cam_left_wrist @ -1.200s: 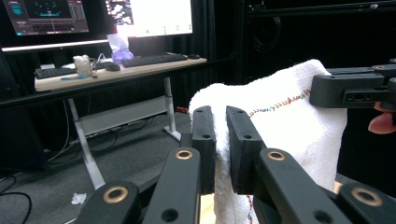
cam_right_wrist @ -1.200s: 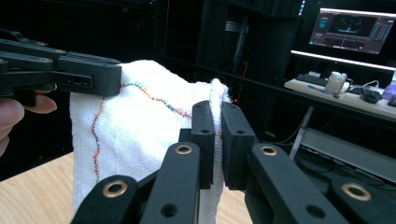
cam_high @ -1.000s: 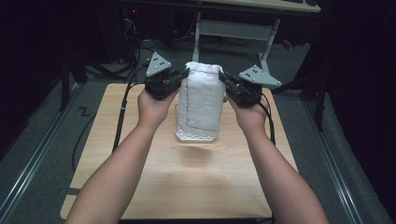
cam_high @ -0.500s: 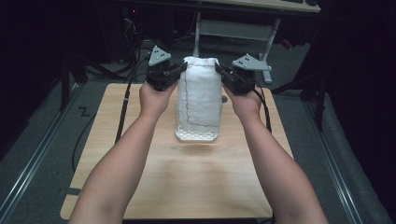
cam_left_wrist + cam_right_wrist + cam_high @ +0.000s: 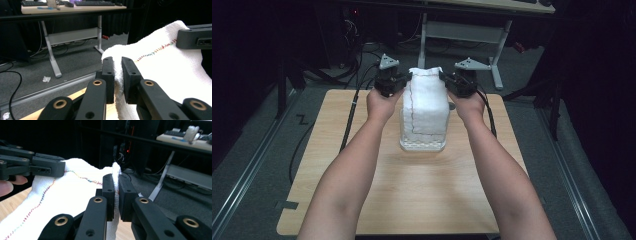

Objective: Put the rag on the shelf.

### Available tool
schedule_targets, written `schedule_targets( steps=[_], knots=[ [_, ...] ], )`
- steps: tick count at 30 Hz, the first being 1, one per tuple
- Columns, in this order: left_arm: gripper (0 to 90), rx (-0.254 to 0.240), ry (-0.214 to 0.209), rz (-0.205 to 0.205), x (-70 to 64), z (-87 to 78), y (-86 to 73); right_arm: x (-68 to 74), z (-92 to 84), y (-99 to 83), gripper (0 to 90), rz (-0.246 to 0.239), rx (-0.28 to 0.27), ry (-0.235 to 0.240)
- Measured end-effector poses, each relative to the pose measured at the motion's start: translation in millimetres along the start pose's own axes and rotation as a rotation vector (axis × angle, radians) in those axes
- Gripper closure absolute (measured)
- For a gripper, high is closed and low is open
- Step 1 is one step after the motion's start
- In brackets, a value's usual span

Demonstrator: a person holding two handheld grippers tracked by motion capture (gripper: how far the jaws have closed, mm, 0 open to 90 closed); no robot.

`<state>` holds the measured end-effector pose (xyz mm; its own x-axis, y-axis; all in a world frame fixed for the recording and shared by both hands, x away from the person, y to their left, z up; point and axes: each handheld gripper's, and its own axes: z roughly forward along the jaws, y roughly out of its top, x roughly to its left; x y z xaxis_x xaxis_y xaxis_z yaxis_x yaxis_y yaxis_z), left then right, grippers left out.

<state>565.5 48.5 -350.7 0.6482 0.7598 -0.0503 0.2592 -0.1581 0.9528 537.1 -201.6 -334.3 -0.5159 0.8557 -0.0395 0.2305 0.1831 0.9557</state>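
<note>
Wooden table [image 5: 362,150], largest. White towel [image 5: 424,107] stretched above its far half, hanging down to the tabletop. Left gripper [image 5: 117,68] at the towel's upper left corner, jaws pinching the cloth edge. Right gripper [image 5: 116,186] at the towel's upper right corner, jaws clamped on a fold.

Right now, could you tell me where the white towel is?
In the high view, the white towel hangs over the table's far middle, its top corners pinched between the left gripper and right gripper.
</note>
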Motion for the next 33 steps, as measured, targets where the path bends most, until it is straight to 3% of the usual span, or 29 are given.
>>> schedule_targets(
  steps=[8,11,15,27,30,33],
  knots=[
    [78.9,0.105,0.011,-0.025,6.6,14.9,-22.3,-6.3,18.3,-22.3,81.0,0.041,0.092,0.012],
    [63.3,0.100,0.020,-0.052,12.6,12.3,-25.8,-10.1,19.3,-25.7,70.7,0.073,0.093,0.001],
    [59.0,0.085,0.029,-0.081,17.0,6.8,-25.2,-12.6,17.1,-25.6,71.1,0.060,0.099,-0.006],
    [56.9,0.088,0.059,-0.047,14.1,-2.9,-25.2,-19.9,8.6,-30.6,71.1,0.079,0.103,-0.022],
    [56.8,0.085,0.062,-0.048,13.7,-5.0,-26.1,-19.6,7.2,-32.7,71.1,0.072,0.106,-0.020],
    [56.3,0.089,0.059,-0.081,14.3,-8.3,-28.2,-19.7,4.4,-35.4,70.8,0.072,0.103,-0.017]
  ],
)
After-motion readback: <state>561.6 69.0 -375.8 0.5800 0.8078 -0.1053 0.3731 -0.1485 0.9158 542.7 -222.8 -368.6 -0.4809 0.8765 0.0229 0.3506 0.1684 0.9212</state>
